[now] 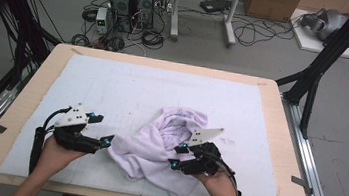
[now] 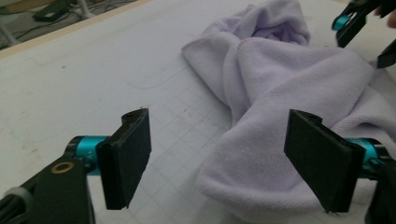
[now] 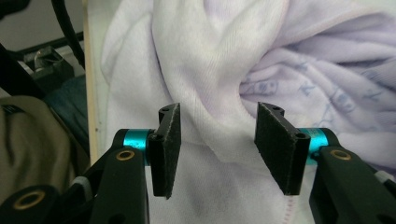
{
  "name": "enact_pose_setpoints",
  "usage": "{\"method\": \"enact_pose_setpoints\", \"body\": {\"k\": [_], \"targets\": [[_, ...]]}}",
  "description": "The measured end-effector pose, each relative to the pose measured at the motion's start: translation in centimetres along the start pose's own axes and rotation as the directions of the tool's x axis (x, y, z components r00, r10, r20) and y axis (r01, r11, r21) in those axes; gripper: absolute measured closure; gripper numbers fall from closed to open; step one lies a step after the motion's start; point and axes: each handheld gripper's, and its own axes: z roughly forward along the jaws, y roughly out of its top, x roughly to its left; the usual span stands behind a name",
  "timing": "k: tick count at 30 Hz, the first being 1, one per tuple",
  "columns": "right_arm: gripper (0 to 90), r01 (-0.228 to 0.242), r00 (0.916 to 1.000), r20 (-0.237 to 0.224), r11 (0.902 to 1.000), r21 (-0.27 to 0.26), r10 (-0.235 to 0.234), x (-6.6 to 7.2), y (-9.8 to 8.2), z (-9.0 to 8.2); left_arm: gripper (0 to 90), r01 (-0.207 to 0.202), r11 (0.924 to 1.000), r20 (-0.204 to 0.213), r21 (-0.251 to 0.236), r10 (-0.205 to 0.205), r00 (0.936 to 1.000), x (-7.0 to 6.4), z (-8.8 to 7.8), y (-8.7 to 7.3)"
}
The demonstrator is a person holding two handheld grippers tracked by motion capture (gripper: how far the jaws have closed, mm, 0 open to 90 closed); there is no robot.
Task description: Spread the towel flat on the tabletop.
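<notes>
Counter (image 1: 20, 109): a pale wooden top carried a white gridded mat (image 1: 113, 85); the work lay on the near half of that mat.
Towel (image 1: 156, 146): a crumpled lilac towel sat near the middle of the mat's front edge, bunched into thick folds with a hollow at its far side. In the left gripper view it (image 2: 280, 93) lay ahead and to the right.
Left gripper (image 1: 106, 141): its jaws stood wide apart with nothing pressed between them; seen over its own camera, the left gripper (image 2: 219, 154) had the towel's nearest fold just entering the gap, and one pad (image 2: 322, 163) stood in front of the cloth.
Right gripper (image 1: 174, 156): it hovered over the towel's right part, jaws partly apart and holding nothing; in its own view the right gripper (image 3: 215, 149) framed a raised ridge of cloth without pinching it.
Step in hand, as judged: taking fresh holds on the towel in order to spread it.
Doing it well: each gripper would best seek a single hemmed edge or corner, not a thick fold, and close fully before lifting; the two holds should lie well apart so the cloth opens when drawn outward.
Hard to make out: the towel's corners and hems were buried in the folds; its near edge was covered by the right hand (image 1: 217, 184); whether the left pad touched cloth could not be told.
</notes>
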Motion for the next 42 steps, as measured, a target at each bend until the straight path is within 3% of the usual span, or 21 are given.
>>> {"method": "enact_pose_setpoints", "body": {"k": [2,7,8,9,10,12,14,17,19,21,22,23,24,27,31,33,34,38,39,42], "targets": [[58.3,0.0,1.0,0.001,0.9997,0.024,0.0,0.2,-0.4,0.5,27.8,-0.015,0.9998,0.024,0.01,0.015,0.9996,-0.3,0.8,0.5],[84.0,0.045,0.9985,-0.036,0.9938,0.102,-0.041,0.7,-1.6,1.7,32.0,-0.052,0.9984,0.083,0.019,0.05,0.9953,-1.2,3.1,2.0],[85.3,0.05,0.998,-0.044,0.9933,0.104,-0.045,0.8,-1.7,1.8,32.6,-0.064,0.9977,0.093,0.025,0.061,0.9938,-1.3,3.5,2.3],[86.6,0.045,0.9949,-0.094,0.9945,0.095,-0.036,1.1,-1.9,1.6,34.2,-0.071,0.997,0.102,0.031,0.067,0.9925,-1.4,4.0,2.6],[86.6,0.045,0.9949,-0.094,0.9945,0.095,-0.036,1.1,-1.9,1.6,34.2,-0.074,0.9966,0.108,0.035,0.07,0.9917,-1.5,4.6,2.9],[86.6,0.036,0.988,-0.152,0.9971,0.067,-0.026,1.7,-2.0,1.3,35.4,-0.08,0.9958,0.121,0.046,0.074,0.9899,-1.8,5.6,3.4],[85.5,0.059,0.9787,-0.199,0.9975,0.039,-0.05,2.4,-1.9,0.9,37.2,-0.083,0.9945,0.138,0.065,0.073,0.9877,-1.9,6.8,3.9],[72.3,0.049,0.9835,-0.174,0.9987,-0.014,-0.051,2.5,-1.9,-0.4,41.5,-0.094,0.9892,0.15,0.112,0.077,0.9857,-2.0,8.5,4.1],[65.0,0.026,0.9917,-0.124,0.9979,-0.059,-0.033,1.7,-2.0,-1.6,45.1,-0.109,0.9794,0.171,0.17,0.079,0.9821,-2.0,9.6,3.8],[62.5,-0.015,0.9971,-0.075,0.9946,-0.103,0.007,0.6,-2.0,-2.7,62.7,-0.133,0.9632,0.182,0.234,0.091,0.9791,-2.0,10.5,3.3],[59.7,-0.025,0.9997,0.005,0.9933,-0.113,0.026,-0.4,-2.0,-3.4,79.7,-0.141,0.9575,0.195,0.252,0.092,0.9765,-2.0,10.8,3.1],[58.4,-0.038,0.998,0.046,0.9919,-0.121,0.044,-1.0,-2.0,-3.6,82.8,-0.149,0.9545,0.192,0.258,0.1,0.9763,-2.0,10.8,3.1],[58.4,-0.038,0.998,0.046,0.9919,-0.121,0.044,-1.0,-2.0,-3.6,82.8,-0.152,0.9536,0.186,0.26,0.105,0.9769,-2.0,10.6,3.1],[56.7,-0.073,0.987,0.134,0.9904,-0.117,0.089,-2.8,-1.8,-3.7,85.4,-0.155,0.9574,0.16,0.244,0.117,0.9801,-1.8,9.2,3.2],[57.0,-0.063,0.9859,0.148,0.993,-0.1,0.078,-3.1,-1.5,-3.1,85.5,-0.13,0.9659,0.107,0.224,0.108,0.9884,-0.8,6.1,2.0],[57.3,-0.048,0.9882,0.141,0.9953,-0.084,0.06,-3.0,-1.2,-2.5,85.6,-0.097,0.9717,0.075,0.215,0.082,0.9938,-0.3,4.4,1.0],[58.5,-0.021,0.9906,0.133,0.9969,-0.076,0.031,-2.7,-0.7,-1.9,85.7,-0.091,0.9734,0.064,0.211,0.079,0.9948,0.0,3.4,0.4],[59.1,0.009,0.993,0.118,0.9987,-0.051,-0.003,-2.4,0.2,-0.6,85.8,-0.068,0.9772,0.04,0.201,0.061,0.9973,0.2,-0.1,-1.6],[59.1,0.033,0.9935,0.11,0.9992,-0.02,-0.031,-2.1,0.7,0.6,85.8,-0.062,0.9771,0.036,0.204,0.056,0.9978,0.1,-0.7,-2.1],[57.1,0.055,0.9941,0.093,0.9984,0.013,-0.056,-1.9,1.1,1.9,85.1,-0.057,0.9789,0.043,0.196,0.049,0.9979,0.2,-1.7,-2.7]]}}
